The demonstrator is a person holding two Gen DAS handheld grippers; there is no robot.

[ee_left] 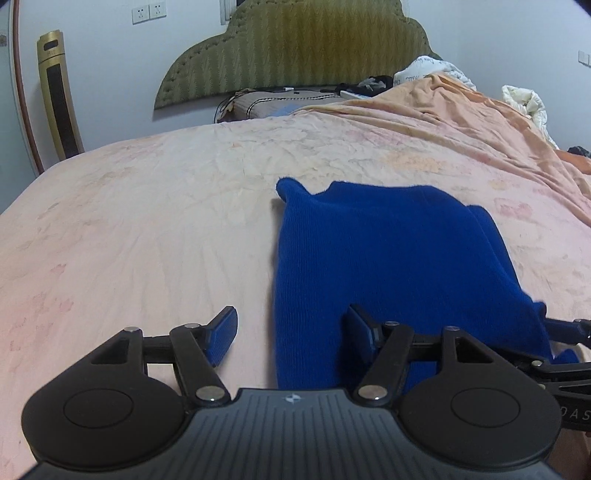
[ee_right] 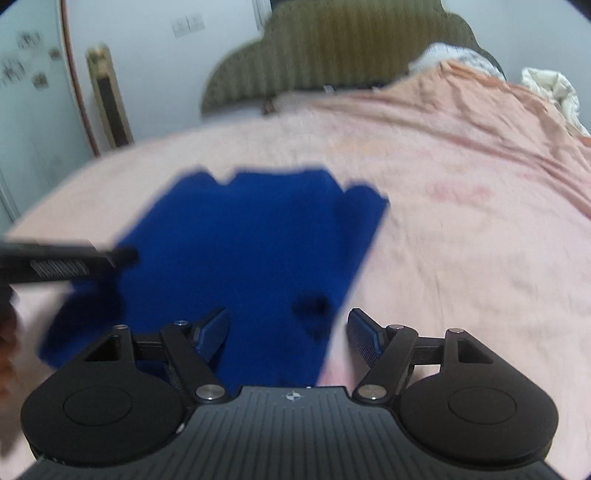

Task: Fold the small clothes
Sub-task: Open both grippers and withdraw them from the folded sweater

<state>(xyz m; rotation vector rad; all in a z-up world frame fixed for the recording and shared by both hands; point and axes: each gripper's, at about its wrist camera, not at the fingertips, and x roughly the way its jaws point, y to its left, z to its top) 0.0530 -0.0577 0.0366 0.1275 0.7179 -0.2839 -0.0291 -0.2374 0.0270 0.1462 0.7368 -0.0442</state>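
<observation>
Bedroom setting: you work over a bed with a pale pink sheet [ee_left: 147,221], wrinkled and faintly patterned, that fills most of both views.

- Blue knit garment [ee_left: 369,258]: lies flat on the sheet, right of centre in your left wrist view, its far edge showing a small raised corner. In the right wrist view the same garment [ee_right: 240,251] sits left of centre; that view is motion-blurred, so its folds are hard to read.
- Your left gripper [ee_left: 291,332]: jaws spread wide, holding nothing. The left finger is over bare sheet, the right finger over the garment's near part; the garment's left edge runs between them.
- Your right gripper [ee_right: 288,332]: jaws likewise spread, holding nothing. The left finger is over the garment, the right finger over the sheet, with the garment's right edge between them.
- Green quilted headboard [ee_left: 295,48]: against the white wall at the far end.
- Orange blanket [ee_left: 461,114]: heaped along the far right side of the bed.
- Gold-and-black tower unit [ee_left: 59,96]: stands upright by the wall, far left.
- Wall sockets [ee_left: 147,13]: above the headboard's left end.
</observation>
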